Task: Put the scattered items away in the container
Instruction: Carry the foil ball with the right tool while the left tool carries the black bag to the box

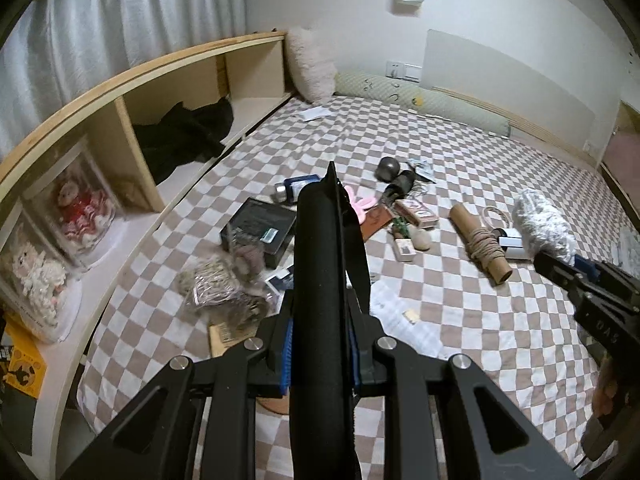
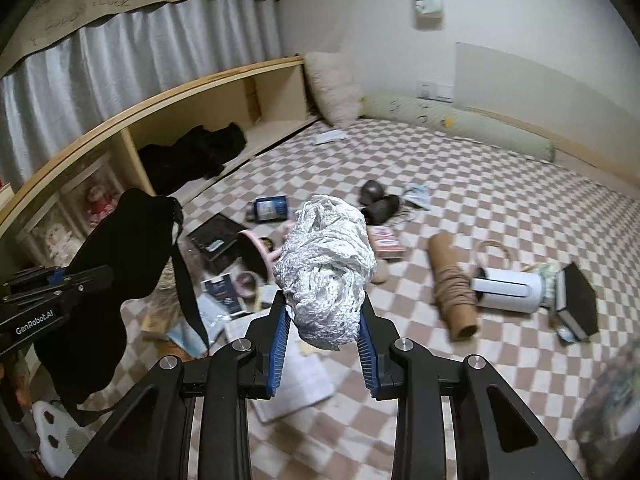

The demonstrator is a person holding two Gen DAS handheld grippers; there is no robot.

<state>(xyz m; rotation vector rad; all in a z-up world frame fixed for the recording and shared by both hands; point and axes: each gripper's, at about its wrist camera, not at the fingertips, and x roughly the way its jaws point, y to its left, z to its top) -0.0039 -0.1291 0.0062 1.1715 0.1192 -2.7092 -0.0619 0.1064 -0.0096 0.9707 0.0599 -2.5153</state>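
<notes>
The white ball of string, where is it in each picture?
Left wrist view: the white ball of string is at the far right, sticking out of the right hand-held gripper.
Right wrist view: the ball fills the centre, clamped between the blue pads.
Shared landmark: the cardboard tube wound with brown cord lies on the checked blanket in both.

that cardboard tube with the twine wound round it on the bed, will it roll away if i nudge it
Probably a little. The cardboard tube lies on its side on the checkered bedspread, so a sideways push could roll it, though the soft cover and the lumpy twine would likely stop it soon. Being hollow at its open end, it looks light and may crush under hard squeezing.
</notes>
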